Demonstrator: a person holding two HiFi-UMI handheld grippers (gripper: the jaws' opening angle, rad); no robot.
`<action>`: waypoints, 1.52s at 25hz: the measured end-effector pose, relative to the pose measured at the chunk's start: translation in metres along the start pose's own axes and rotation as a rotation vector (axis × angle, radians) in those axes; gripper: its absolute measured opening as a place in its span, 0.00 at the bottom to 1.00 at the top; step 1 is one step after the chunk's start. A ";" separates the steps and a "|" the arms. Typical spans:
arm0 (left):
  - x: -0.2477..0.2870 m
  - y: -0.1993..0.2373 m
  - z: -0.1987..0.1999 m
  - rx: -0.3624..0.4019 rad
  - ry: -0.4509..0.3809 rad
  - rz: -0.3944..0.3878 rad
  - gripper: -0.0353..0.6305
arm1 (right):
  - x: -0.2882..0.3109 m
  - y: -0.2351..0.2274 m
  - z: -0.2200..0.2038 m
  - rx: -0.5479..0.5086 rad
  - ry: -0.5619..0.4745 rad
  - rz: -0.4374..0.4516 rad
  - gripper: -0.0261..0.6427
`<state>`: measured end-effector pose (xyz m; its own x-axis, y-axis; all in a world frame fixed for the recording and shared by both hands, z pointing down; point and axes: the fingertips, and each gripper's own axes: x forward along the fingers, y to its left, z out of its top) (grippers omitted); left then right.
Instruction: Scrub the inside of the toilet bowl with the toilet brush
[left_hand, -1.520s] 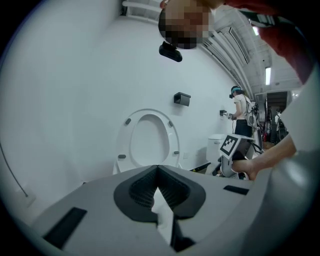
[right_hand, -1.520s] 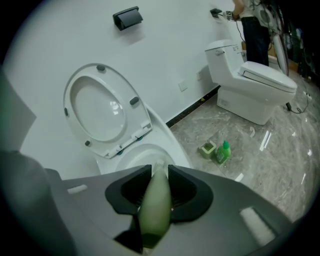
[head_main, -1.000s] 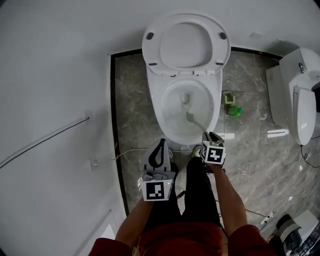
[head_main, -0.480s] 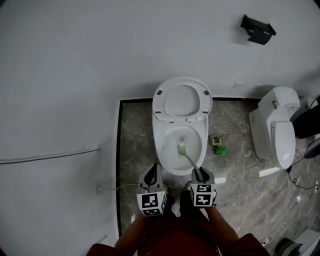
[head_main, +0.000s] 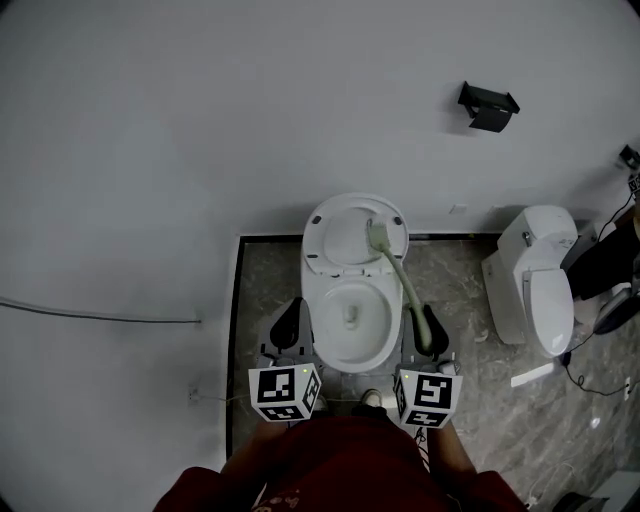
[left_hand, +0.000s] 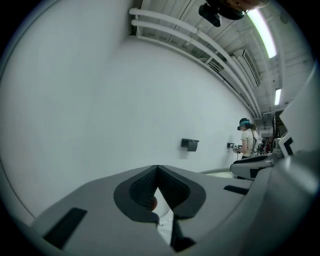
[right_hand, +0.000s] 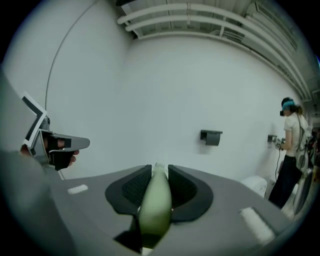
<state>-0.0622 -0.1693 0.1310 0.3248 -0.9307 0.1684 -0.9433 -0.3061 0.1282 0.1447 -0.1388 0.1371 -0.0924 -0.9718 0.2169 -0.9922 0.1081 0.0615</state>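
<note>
The white toilet stands in the middle of the head view with its lid (head_main: 347, 232) raised and its bowl (head_main: 350, 318) open below. My right gripper (head_main: 429, 332) is shut on the pale green handle of the toilet brush (head_main: 401, 278). The brush slants up and left, its head in front of the raised lid, above the bowl. In the right gripper view the handle (right_hand: 155, 205) fills the gap between the jaws of that gripper (right_hand: 159, 172). My left gripper (head_main: 292, 310) hovers left of the bowl, shut and empty, its tips (left_hand: 158, 169) touching.
A second white toilet (head_main: 535, 280) stands at the right. A black holder (head_main: 487, 105) is fixed to the white wall. A thin cable (head_main: 100, 316) runs along the wall at left. Another person (right_hand: 292, 145) stands far right. Grey marble floor (head_main: 268, 290) flanks the toilet.
The brush has come up out of the bowl, and its head now sits in front of the raised lid. The head camera has risen and pulled back. Both grippers are further apart.
</note>
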 end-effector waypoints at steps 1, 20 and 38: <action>0.001 -0.002 0.015 0.007 -0.026 -0.009 0.06 | -0.003 -0.004 0.018 -0.027 -0.046 -0.016 0.21; -0.019 -0.029 0.141 0.222 -0.327 -0.042 0.06 | -0.030 -0.035 0.154 -0.170 -0.398 -0.110 0.21; -0.021 -0.034 0.145 0.194 -0.305 -0.038 0.06 | -0.030 -0.039 0.160 -0.186 -0.359 -0.099 0.21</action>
<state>-0.0472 -0.1682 -0.0182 0.3523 -0.9260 -0.1356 -0.9358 -0.3466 -0.0643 0.1726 -0.1474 -0.0274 -0.0532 -0.9871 -0.1508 -0.9689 0.0145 0.2471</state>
